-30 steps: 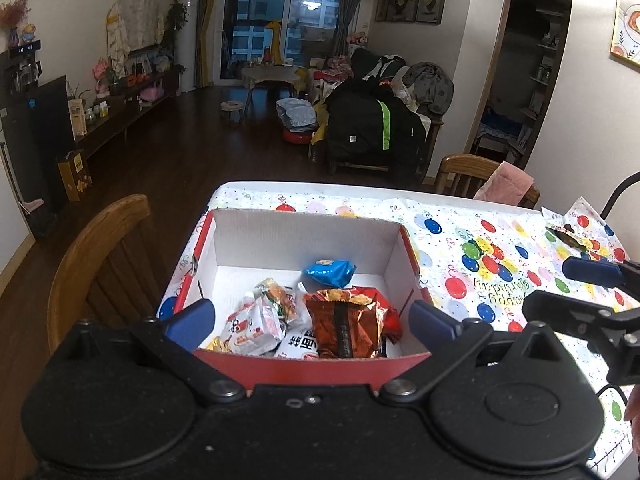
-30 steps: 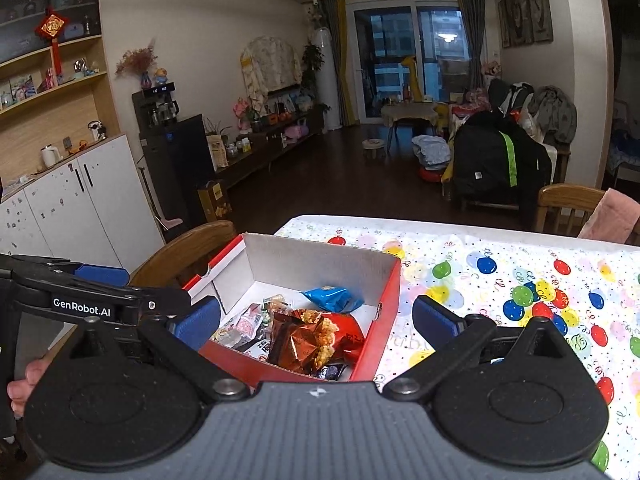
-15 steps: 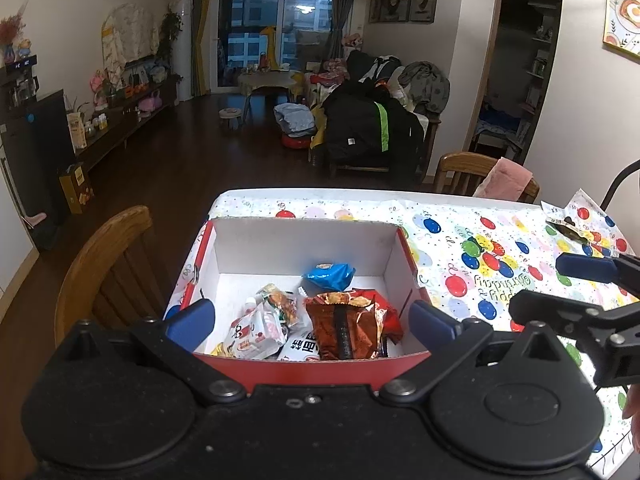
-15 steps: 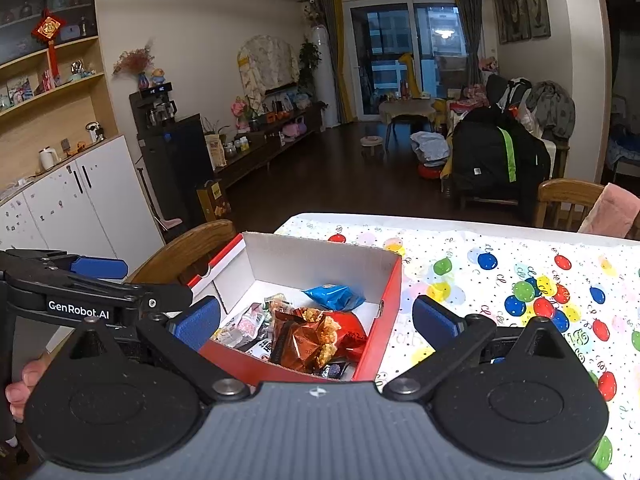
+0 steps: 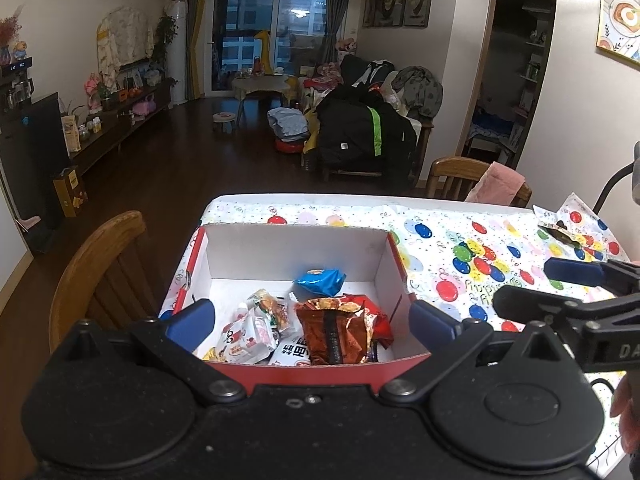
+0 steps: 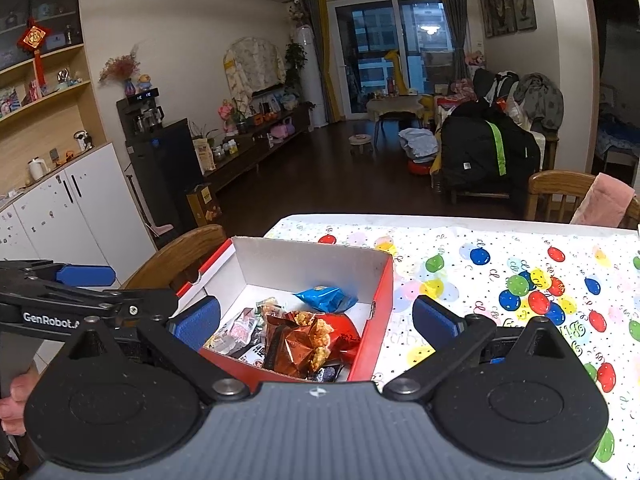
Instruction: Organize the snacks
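While both grippers hover near the red cardboard box (image 5: 400, 300) of snack packets (image 5: 336, 330) on the balloon tablecloth (image 6: 500, 264), left gripper (image 5: 310, 320) and right gripper (image 6: 316, 318) gape wide, holding nothing. One dark wrapper (image 5: 560, 233) lies well apart; approach it low, then close gently.

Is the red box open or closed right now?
Open: the red box has no lid over it, and the snack packets inside show from above.
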The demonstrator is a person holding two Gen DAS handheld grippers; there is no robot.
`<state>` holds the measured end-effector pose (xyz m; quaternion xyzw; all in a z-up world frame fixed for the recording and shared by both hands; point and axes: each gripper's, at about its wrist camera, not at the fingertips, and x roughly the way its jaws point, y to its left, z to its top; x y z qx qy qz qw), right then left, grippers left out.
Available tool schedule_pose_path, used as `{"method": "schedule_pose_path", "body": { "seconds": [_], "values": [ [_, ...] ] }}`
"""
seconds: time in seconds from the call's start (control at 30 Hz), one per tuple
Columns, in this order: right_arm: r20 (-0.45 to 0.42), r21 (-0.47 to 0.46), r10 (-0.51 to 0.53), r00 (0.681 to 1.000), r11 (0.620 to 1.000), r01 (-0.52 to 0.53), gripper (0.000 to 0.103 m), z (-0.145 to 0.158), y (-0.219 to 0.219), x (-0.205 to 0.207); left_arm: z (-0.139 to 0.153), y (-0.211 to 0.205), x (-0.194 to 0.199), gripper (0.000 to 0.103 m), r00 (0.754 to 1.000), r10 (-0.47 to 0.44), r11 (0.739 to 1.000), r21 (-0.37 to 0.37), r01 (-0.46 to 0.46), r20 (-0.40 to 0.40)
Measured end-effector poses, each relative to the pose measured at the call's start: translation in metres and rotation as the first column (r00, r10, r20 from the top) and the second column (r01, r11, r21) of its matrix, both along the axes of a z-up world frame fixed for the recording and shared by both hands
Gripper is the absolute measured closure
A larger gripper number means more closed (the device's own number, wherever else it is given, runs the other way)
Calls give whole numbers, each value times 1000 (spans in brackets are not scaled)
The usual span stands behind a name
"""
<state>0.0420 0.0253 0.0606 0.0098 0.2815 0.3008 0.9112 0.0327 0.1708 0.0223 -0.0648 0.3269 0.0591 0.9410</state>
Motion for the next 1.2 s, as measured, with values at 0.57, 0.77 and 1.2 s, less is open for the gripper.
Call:
{"method": "schedule_pose_path", "body": {
  "seconds": [0.57,0.77,1.2],
  "values": [
    [-11,-3,11,1000,1000,-11,0,-1,6,2,6,1,-7,0,1000,-7,1000,-5,7,16],
    [-14,-2,15,1000,1000,-15,0,-1,8,0,6,0,-7,0,1000,-2,1000,-6,2,5],
    [-33,0,32,999,999,-32,0,-3,9,-8,4,-1,-12,0,1000,22,1000,-5,-22,-16]
  ]
}}
